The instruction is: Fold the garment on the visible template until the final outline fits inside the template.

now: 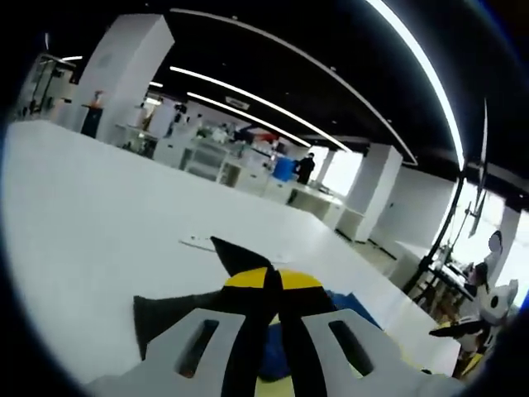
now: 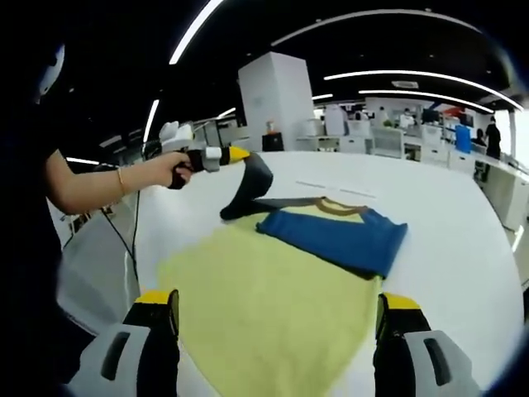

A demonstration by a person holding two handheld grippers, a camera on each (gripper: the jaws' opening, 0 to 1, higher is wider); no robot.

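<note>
A yellow garment [image 2: 264, 289] lies flat on the white table [image 2: 463, 215], with its blue sleeve [image 2: 339, 236] folded across the chest. My left gripper [image 2: 235, 155], held in a person's hand, is shut on the dark sleeve [image 2: 248, 186] and holds it lifted above the table. In the left gripper view its jaws [image 1: 274, 281] are pressed together with dark cloth [image 1: 231, 255] sticking out past the yellow tips. My right gripper [image 2: 278, 310] hovers over the garment's near hem, jaws wide apart, nothing between them. Faint template lines [image 2: 331, 187] show on the table beyond the collar.
The person's arm [image 2: 91, 186] reaches in from the left, and a cable hangs off the table's left edge [image 2: 132, 240]. Bare white table [image 1: 99, 207] stretches around the garment. Desks, pillars and people stand far behind.
</note>
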